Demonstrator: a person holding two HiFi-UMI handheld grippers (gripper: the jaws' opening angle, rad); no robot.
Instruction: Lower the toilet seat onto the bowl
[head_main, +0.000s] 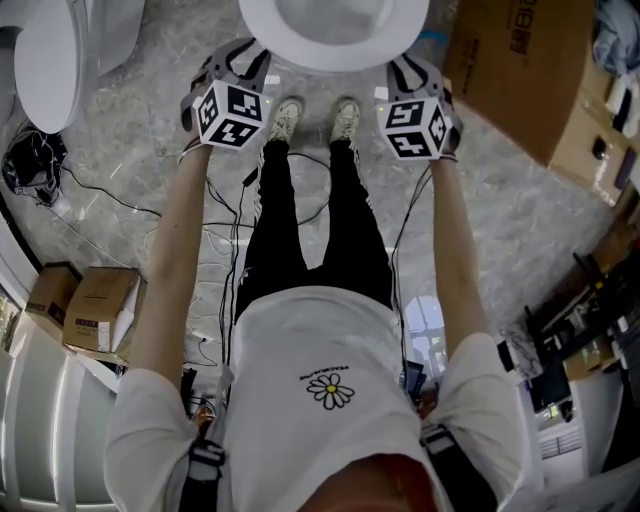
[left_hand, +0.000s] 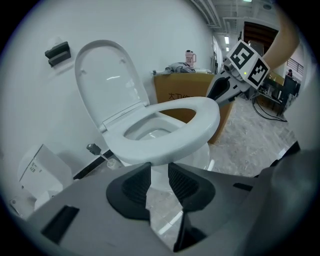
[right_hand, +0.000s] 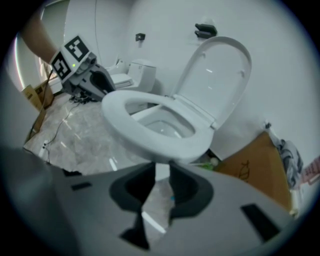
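The white toilet seat (left_hand: 200, 125) lies level over the bowl (left_hand: 197, 156), and the lid (left_hand: 107, 75) stands upright against the wall. In the head view the toilet (head_main: 335, 35) is at the top centre, just beyond the person's shoes. My left gripper (left_hand: 159, 176) sits just below the seat's front-left rim, open, with nothing between its pads. My right gripper (right_hand: 161, 175) is under the front-right rim of the seat (right_hand: 135, 125), also open and empty. Each gripper shows in the other's view: the right gripper (left_hand: 225, 87) and the left gripper (right_hand: 95, 80) flank the seat without gripping it.
A large cardboard box (head_main: 520, 70) stands right of the toilet. A second toilet (head_main: 50, 60) is at the far left. Cables (head_main: 100, 200) trail over the marble floor, and small boxes (head_main: 95, 310) sit at the left. The person's feet (head_main: 290, 120) are close to the bowl.
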